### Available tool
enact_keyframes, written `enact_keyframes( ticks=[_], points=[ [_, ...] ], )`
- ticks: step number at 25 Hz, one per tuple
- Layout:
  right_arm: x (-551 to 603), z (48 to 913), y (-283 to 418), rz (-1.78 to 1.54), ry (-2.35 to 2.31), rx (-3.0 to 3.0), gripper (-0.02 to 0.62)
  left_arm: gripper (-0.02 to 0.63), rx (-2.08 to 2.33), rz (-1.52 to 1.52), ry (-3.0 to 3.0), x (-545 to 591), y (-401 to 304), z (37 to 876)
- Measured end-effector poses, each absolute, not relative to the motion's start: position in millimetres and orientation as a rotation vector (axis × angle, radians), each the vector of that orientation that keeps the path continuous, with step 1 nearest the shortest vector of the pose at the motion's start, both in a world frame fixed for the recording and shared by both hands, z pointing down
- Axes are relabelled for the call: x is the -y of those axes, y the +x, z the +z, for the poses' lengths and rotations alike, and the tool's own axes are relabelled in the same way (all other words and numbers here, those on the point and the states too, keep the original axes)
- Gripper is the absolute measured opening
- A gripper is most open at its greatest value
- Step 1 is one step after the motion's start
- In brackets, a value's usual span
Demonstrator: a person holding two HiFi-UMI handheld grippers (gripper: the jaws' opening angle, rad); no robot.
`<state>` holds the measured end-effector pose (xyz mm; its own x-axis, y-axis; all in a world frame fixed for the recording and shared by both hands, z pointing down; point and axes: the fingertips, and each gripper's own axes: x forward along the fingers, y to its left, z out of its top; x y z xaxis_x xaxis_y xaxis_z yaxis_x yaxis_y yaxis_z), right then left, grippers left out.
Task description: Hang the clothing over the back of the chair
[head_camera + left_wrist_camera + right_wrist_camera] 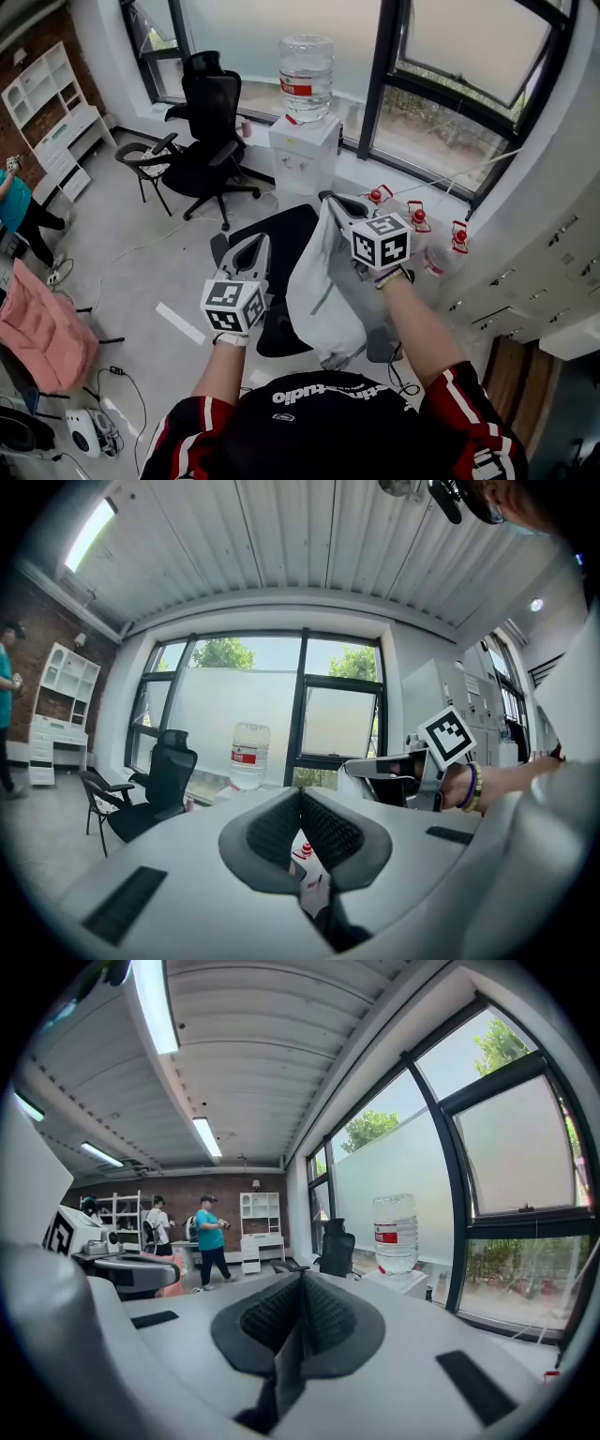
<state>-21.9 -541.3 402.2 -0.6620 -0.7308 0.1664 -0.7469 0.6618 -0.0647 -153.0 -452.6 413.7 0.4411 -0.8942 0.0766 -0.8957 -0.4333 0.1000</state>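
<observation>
A pale grey garment (323,291) hangs from my right gripper (330,199), which is shut on its top edge. In the right gripper view a strip of the cloth (284,1358) shows pinched between the pads. The garment dangles over a black office chair (281,234) right in front of me and covers the chair's right side. My left gripper (258,242) hovers beside the garment, to its left and above the chair. Its jaws meet at the tips (300,794) with nothing between them. From the left gripper view the right gripper (361,766) shows close by at the right.
A second black office chair (208,131) stands by the window, next to a white water dispenser (305,141) with its bottle. Spare bottles with red caps (412,216) lie at the right. A pink-draped chair (37,337), floor cables and a person (14,206) are at the left.
</observation>
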Motion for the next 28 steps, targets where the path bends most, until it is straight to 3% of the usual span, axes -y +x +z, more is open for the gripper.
enact_keyframes(
  ticks=[16,20,28],
  points=[
    [461.9,402.9,15.8,0.147,1.283,2.795,0.029,0.023,1.55,0.018,2.563,444.5,-138.2,420.8],
    [453.2,403.2,13.1,0.114,1.258,2.815,0.067,0.023,1.545,0.027,2.563,442.4,-135.5,425.1],
    [449.9,406.2,3.9,0.1,1.244,2.845,0.236,0.023,1.547,0.02,2.559,444.5,-140.4,425.6]
  ],
)
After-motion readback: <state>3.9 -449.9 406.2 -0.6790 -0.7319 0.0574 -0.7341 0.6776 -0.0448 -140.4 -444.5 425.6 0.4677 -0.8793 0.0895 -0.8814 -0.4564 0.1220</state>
